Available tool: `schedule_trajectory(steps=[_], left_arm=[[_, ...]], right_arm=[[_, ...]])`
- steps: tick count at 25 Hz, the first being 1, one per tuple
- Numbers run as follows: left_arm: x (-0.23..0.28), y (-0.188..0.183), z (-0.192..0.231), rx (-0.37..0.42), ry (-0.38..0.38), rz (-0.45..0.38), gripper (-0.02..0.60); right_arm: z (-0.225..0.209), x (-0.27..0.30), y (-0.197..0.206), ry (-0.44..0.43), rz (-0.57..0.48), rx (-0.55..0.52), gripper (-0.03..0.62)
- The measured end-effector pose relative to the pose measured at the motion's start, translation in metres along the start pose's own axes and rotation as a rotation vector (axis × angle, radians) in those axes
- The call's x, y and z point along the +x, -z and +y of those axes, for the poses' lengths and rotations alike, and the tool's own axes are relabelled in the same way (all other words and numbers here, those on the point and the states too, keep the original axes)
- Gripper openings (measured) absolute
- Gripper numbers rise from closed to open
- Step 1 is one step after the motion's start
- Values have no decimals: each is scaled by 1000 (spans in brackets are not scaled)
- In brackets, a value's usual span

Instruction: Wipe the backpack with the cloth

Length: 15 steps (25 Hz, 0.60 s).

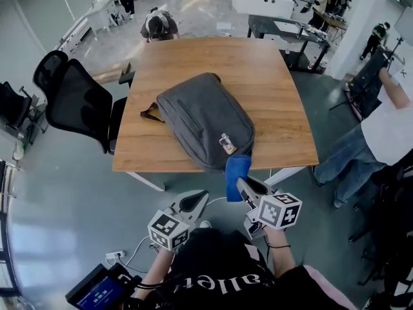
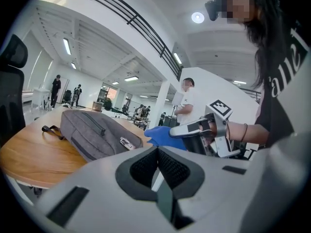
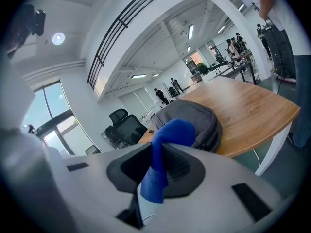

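Observation:
A grey backpack (image 1: 203, 120) lies flat on the wooden table (image 1: 271, 89), with a small tag near its front corner. In the left gripper view the backpack (image 2: 92, 132) shows beyond the jaws, and in the right gripper view the backpack (image 3: 187, 118) lies ahead. My right gripper (image 1: 242, 187) is shut on a blue cloth (image 1: 236, 176), held just off the table's front edge, next to the backpack's near corner. The blue cloth (image 3: 163, 154) hangs pinched between its jaws. My left gripper (image 1: 195, 202) is shut on nothing, lower and left of the table edge.
A black office chair (image 1: 77, 102) stands at the table's left side. A person in jeans (image 1: 381, 141) stands at the right. Other desks and people are in the far background. A device with a screen (image 1: 100, 290) sits at the lower left.

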<state>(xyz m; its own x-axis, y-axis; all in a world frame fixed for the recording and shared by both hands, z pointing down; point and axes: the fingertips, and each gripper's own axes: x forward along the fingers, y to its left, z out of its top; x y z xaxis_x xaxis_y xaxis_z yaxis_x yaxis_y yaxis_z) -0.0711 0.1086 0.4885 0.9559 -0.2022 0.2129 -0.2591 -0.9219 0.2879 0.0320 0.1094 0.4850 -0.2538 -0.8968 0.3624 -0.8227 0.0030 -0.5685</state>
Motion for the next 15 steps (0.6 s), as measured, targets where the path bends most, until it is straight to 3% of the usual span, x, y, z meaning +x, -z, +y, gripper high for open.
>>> schedule_trajectory(steps=[9,15], left_arm=[[7,1,-31,-17,-25,-19,2],[26,7,-90,-16,-33,-9,2]], right_arm=[[4,-29,32,-43,77,-31,74],[-9,-78,41,-71,109,-41,74]])
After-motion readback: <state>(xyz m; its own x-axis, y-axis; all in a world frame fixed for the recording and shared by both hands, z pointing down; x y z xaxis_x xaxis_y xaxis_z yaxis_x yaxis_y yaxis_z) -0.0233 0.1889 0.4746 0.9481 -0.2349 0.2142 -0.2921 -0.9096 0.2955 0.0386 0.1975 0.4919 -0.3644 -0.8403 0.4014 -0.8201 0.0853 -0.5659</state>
